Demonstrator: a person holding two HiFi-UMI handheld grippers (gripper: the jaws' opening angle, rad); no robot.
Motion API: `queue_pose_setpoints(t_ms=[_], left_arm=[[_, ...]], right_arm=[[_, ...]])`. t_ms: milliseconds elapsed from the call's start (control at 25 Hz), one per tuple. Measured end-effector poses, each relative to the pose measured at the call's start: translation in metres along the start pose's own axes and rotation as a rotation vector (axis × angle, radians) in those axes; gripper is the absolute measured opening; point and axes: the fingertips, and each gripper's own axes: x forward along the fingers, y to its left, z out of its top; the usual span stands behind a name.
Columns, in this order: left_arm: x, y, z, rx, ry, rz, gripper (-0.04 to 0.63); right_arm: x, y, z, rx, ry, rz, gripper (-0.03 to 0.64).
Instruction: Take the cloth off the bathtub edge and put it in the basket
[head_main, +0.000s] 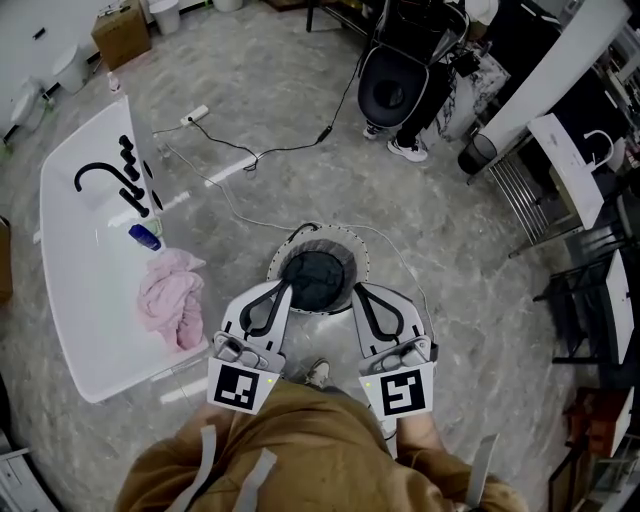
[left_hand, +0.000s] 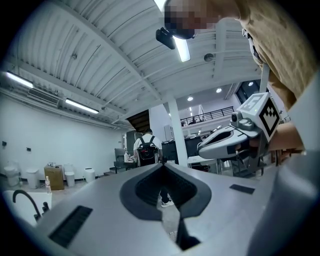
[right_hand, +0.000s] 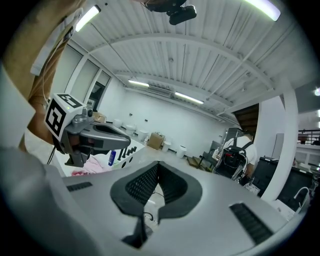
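A crumpled pink cloth (head_main: 170, 300) lies on the near edge of the white bathtub (head_main: 80, 300) at the left; in the right gripper view the cloth (right_hand: 89, 167) peeks out under the other gripper. The round basket (head_main: 318, 278), dark inside, stands on the floor just ahead of me. My left gripper (head_main: 285, 287) and right gripper (head_main: 360, 289) hover side by side over the basket's near rim, both held level and pointing forward. Each is shut with nothing between its jaws, as the left gripper (left_hand: 162, 164) and right gripper (right_hand: 158, 163) show in their own views.
A black faucet (head_main: 100, 175) and a blue bottle (head_main: 145, 237) sit on the tub. A power strip (head_main: 193, 115) and cables trail over the grey floor. A black chair (head_main: 400, 85) stands beyond, racks (head_main: 590, 300) at the right. A person with a backpack (left_hand: 146, 150) stands far off.
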Motion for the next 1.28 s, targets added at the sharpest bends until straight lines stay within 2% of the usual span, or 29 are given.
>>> queue_pose_setpoints(t_ms=[160,280,400,560,680,840,1280], left_arm=[[-0.005,0.020,0.000,-0.050,0.002,0.046,0.007],[-0.010,0.031,0.003,-0.061,-0.009,0.072,0.006],[-0.013,0.035,0.008,-0.059,-0.017,0.082,0.007],[-0.020,0.035,0.005,-0.108,-0.001,0.093,0.008],[-0.027,0.033,0.002,-0.087,0.003,0.082,0.006],[-0.032,0.031,-0.002,-0.078,0.013,0.064,0.006],[-0.037,0.045,0.013,-0.082,-0.055,0.061,0.006]], right_arm=[[0.008,0.000,0.010,-0.008,-0.012,-0.001,0.006],[0.011,0.000,0.018,-0.016,-0.021,-0.004,0.006],[0.012,0.001,0.022,-0.026,-0.025,0.003,0.006],[0.013,0.008,0.014,-0.012,0.011,0.021,0.006],[0.013,0.017,0.010,-0.007,0.004,0.032,0.006],[0.006,0.019,0.012,0.002,-0.010,0.001,0.006],[0.003,0.020,0.038,-0.030,-0.047,-0.044,0.006]])
